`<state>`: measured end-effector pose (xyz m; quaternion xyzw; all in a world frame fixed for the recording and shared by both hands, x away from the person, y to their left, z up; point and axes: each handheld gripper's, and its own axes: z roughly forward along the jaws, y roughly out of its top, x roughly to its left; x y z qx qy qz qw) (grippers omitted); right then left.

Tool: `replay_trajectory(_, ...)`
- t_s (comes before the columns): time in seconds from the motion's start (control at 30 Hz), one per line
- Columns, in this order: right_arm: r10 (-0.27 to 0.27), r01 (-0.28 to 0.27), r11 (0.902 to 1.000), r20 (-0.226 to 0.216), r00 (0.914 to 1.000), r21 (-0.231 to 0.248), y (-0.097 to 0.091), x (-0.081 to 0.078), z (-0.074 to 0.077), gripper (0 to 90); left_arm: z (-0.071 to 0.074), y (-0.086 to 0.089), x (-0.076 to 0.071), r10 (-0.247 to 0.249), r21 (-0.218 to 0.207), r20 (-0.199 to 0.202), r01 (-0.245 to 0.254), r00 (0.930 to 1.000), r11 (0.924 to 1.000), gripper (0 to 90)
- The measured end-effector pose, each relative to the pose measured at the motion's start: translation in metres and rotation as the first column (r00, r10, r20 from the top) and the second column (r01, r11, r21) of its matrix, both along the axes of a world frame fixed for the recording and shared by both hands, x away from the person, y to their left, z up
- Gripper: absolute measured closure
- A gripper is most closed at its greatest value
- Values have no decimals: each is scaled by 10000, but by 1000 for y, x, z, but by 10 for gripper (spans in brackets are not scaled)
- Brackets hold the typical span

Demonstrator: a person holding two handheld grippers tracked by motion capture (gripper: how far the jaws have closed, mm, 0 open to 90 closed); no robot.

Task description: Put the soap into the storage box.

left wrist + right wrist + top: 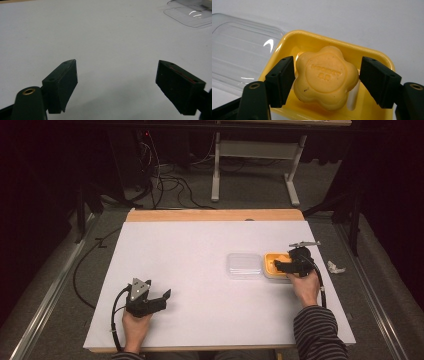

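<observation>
A yellow flower-shaped soap (325, 76) sits tilted in a yellow dish (312, 35) at the table's right side. My right gripper (327, 80) has its two pads against the soap's left and right sides, shut on it. In the high view the right gripper (280, 266) reaches over the yellow dish (270, 262) from the right. The dish's clear lid (244, 265) lies flat just left of it. My left gripper (165, 299) rests near the front left of the table. Its jaws (116, 77) stand wide open over bare white surface.
The white table top (200, 245) has a wooden strip along its far edge. A crumpled white scrap (336, 267) lies off the table's right edge. Cables and a white stand (216, 170) are on the floor beyond. The clear lid (190, 15) shows far ahead of the left gripper.
</observation>
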<state>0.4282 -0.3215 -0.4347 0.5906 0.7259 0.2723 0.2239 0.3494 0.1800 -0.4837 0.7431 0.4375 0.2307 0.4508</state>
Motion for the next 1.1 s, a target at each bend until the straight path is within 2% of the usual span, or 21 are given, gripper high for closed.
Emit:
replay_trajectory(0.6,339,-362,9985,580,9977,399,-3,-15,11,300,0,0,0,-5,-2,1,5,10000,10000,181)
replay_trajectory(0.9,412,-493,9960,1062,9935,747,-8,-25,19,310,0,0,0,1,15,-4,-1,10000,10000,182)
replay_trajectory(1.1,329,-428,9949,1068,9937,918,-11,-28,21,317,0,0,0,-3,18,-14,3,10000,10000,182)
